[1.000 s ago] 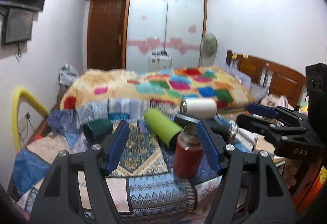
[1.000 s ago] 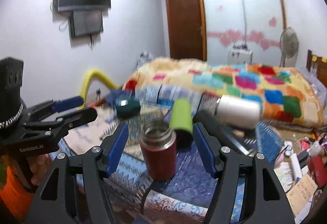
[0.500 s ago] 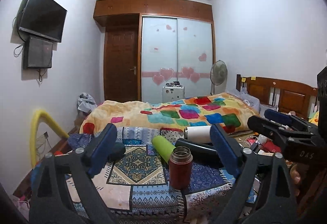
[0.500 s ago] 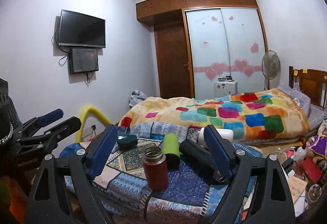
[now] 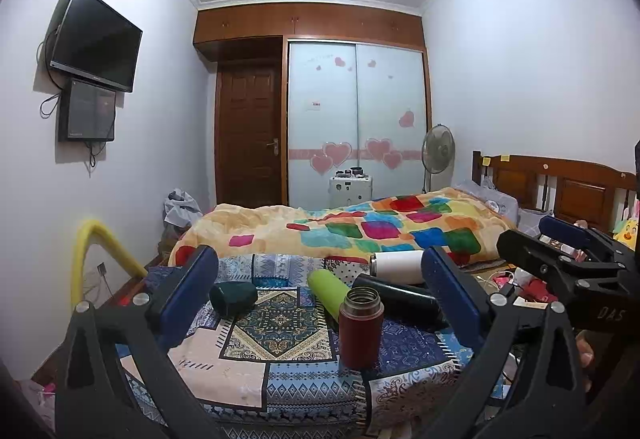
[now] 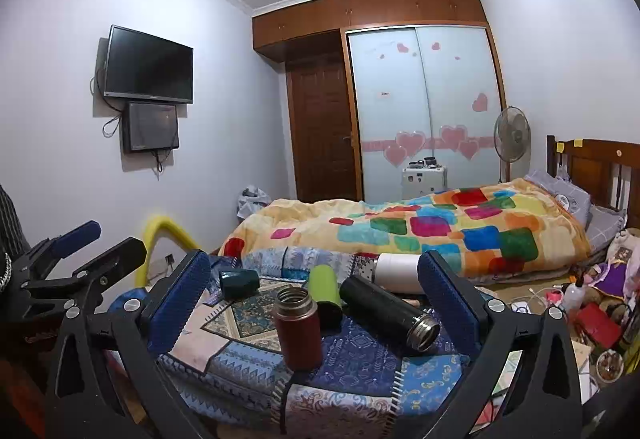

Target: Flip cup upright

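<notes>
A red flask-shaped cup [image 5: 361,327] stands upright, mouth open, near the front of a small table [image 5: 244,371] with a patterned cloth. It also shows in the right wrist view [image 6: 298,327]. Lying on their sides behind it are a lime green cup [image 5: 328,291], a black flask [image 6: 386,309], a white cup [image 5: 396,266] and a dark teal cup [image 5: 233,298]. My left gripper [image 5: 320,295] is open and empty, back from the table. My right gripper [image 6: 312,291] is open and empty too, also held back from the table.
A bed with a colourful patchwork blanket [image 5: 360,227] lies behind the table. A yellow padded rail [image 5: 96,255] curves at the left. Clutter covers the floor at the right [image 6: 592,311]. A wardrobe, a door and a fan stand at the far wall.
Both grippers have pulled back and up from the table, so the cups look smaller and farther. The red cup stays upright where it stood. Both pairs of fingers remain open.
</notes>
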`<state>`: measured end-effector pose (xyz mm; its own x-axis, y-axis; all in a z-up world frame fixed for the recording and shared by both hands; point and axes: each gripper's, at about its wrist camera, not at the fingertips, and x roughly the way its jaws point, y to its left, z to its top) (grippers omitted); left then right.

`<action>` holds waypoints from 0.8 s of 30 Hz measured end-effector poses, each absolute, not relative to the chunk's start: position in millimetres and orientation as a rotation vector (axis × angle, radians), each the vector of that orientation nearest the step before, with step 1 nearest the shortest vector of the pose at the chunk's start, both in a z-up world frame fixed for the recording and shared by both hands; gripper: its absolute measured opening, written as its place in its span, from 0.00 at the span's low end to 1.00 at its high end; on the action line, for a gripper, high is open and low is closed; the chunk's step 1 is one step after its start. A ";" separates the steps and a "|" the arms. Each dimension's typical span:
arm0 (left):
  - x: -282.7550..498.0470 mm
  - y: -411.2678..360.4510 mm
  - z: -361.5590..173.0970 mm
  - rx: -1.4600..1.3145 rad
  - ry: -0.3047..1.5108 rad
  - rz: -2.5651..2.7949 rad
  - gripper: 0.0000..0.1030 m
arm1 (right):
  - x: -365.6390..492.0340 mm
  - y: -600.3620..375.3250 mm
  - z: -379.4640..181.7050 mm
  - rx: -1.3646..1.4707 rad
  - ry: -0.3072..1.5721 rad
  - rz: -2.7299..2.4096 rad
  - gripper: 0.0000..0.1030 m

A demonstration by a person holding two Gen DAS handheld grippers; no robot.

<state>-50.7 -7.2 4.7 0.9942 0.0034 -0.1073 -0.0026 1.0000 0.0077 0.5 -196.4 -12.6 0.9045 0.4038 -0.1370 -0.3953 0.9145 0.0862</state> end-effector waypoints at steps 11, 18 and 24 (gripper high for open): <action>-54.5 -7.0 4.8 0.014 0.098 0.013 1.00 | -1.1 -197.4 -13.2 0.056 0.154 0.410 1.00; -53.4 -6.6 5.2 0.009 0.103 0.015 1.00 | -0.7 -197.9 -14.3 0.058 0.157 0.403 1.00; -52.0 -7.9 5.5 0.013 0.107 0.013 1.00 | 0.7 -197.4 -13.7 0.061 0.160 0.398 1.00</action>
